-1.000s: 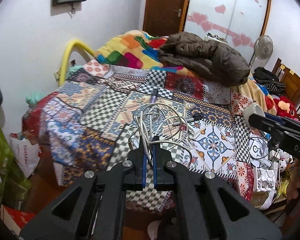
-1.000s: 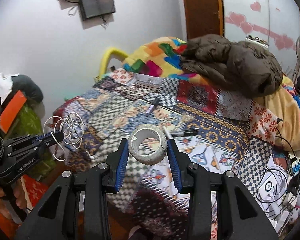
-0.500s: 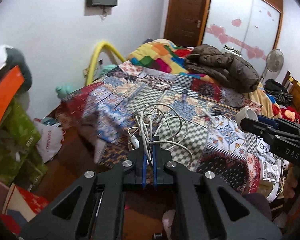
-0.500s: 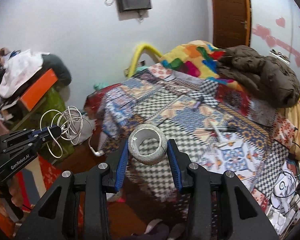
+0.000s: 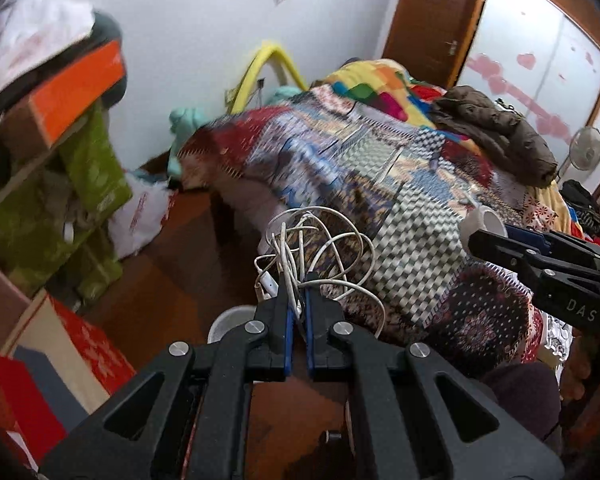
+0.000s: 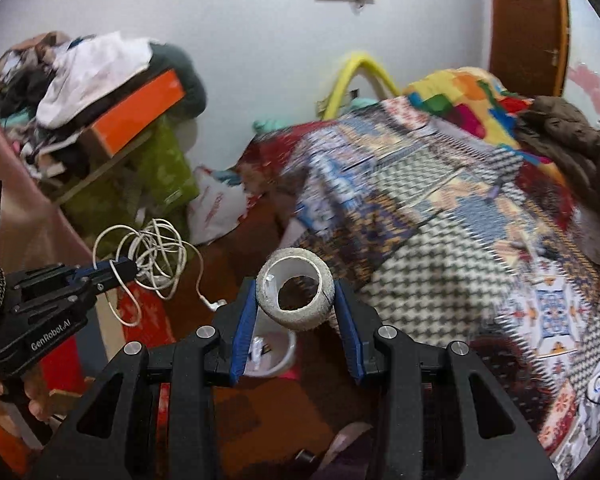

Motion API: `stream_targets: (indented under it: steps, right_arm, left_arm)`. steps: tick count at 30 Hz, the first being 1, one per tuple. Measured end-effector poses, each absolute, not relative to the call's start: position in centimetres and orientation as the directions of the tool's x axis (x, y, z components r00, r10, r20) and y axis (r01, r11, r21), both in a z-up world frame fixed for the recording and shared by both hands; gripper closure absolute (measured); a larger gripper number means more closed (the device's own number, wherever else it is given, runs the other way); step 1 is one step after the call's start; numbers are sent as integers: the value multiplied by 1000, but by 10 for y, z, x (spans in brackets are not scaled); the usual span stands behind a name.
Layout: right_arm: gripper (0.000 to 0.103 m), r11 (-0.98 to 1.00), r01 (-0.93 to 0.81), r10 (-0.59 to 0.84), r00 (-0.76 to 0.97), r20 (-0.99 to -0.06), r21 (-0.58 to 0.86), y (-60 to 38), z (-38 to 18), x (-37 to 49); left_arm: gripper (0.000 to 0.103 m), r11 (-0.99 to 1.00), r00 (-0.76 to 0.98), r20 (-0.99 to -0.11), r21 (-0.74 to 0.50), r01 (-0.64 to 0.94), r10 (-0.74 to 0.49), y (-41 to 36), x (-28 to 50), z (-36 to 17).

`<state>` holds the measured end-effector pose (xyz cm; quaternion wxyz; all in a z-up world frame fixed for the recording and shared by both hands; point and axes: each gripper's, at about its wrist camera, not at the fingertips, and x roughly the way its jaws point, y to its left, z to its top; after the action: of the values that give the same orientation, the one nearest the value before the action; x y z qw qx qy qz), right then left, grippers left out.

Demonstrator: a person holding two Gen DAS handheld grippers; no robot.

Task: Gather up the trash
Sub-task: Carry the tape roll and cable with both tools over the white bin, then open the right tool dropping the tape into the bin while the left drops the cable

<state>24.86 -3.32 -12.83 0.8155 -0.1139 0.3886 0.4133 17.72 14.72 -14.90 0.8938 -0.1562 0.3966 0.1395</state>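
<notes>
My left gripper [image 5: 297,292] is shut on a tangled bundle of white cables [image 5: 320,240], which loops up from its blue pads; the same bundle [image 6: 152,252] hangs from it at the left of the right wrist view. My right gripper [image 6: 296,300] is shut on a grey-white tape roll [image 6: 296,296], held between its blue pads; the roll [image 5: 482,222] shows at the right of the left wrist view. Below both grippers a small white bin [image 6: 274,354] with scraps inside stands on the brown floor, its rim [image 5: 228,320] partly hidden behind the left fingers.
The bed with a patchwork cover [image 5: 380,168] fills the right, a brown jacket [image 5: 496,128] on it. To the left stand green boxes [image 5: 92,168], an orange box [image 6: 140,112] under clothes, a white plastic bag [image 6: 216,208] and red cartons [image 5: 88,344].
Both grippers swung left away from above the bed and a little lower, keeping cables and tape roll. The floor, stacked boxes and white bin have come into view.
</notes>
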Motion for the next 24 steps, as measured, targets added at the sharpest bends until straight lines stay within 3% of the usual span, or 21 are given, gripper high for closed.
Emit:
stream_targets:
  steps: [11, 24]
  right_arm:
    - [67, 559, -817, 521, 212, -827, 143, 40, -196, 227]
    - [67, 561, -797, 406, 33, -913, 221, 98, -279, 257]
  left_arm:
    - [100, 863, 511, -857, -202, -462, 73, 186, 162, -238]
    - [100, 797, 368, -929, -256, -547, -46, 221, 185, -331]
